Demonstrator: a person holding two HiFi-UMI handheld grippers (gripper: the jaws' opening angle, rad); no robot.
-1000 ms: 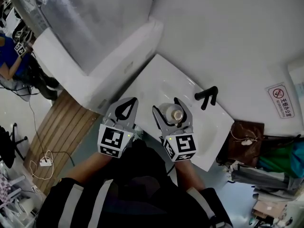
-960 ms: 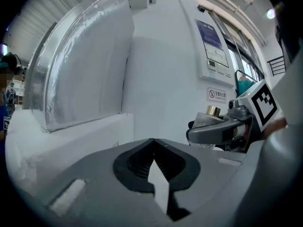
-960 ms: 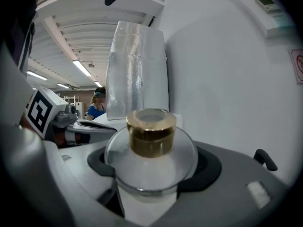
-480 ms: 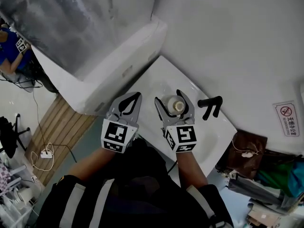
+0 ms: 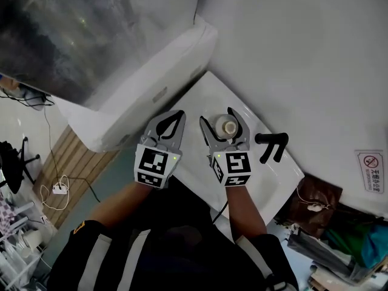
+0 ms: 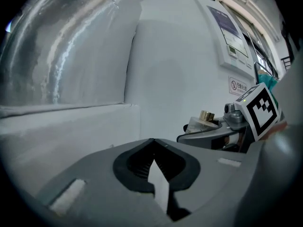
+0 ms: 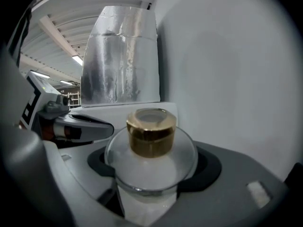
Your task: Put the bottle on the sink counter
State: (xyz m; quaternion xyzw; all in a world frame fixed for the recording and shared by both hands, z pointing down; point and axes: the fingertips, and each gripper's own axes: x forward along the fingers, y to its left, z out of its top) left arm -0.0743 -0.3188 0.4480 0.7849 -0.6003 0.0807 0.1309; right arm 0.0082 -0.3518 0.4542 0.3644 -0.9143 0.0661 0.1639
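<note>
My right gripper [image 5: 218,119] is clamped wide around the gold-capped bottle [image 5: 228,127], middle of the head view, over the white sink [image 5: 200,99]. My left gripper [image 5: 177,114], just beside it, is closed with nothing in it.

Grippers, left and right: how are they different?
The right gripper holds a bottle; the left gripper holds nothing. The right gripper's jaws stand wide round the bottle; the left gripper's jaws are shut together. Both are grey, sit side by side, and carry a black-and-white marker cube.
</note>
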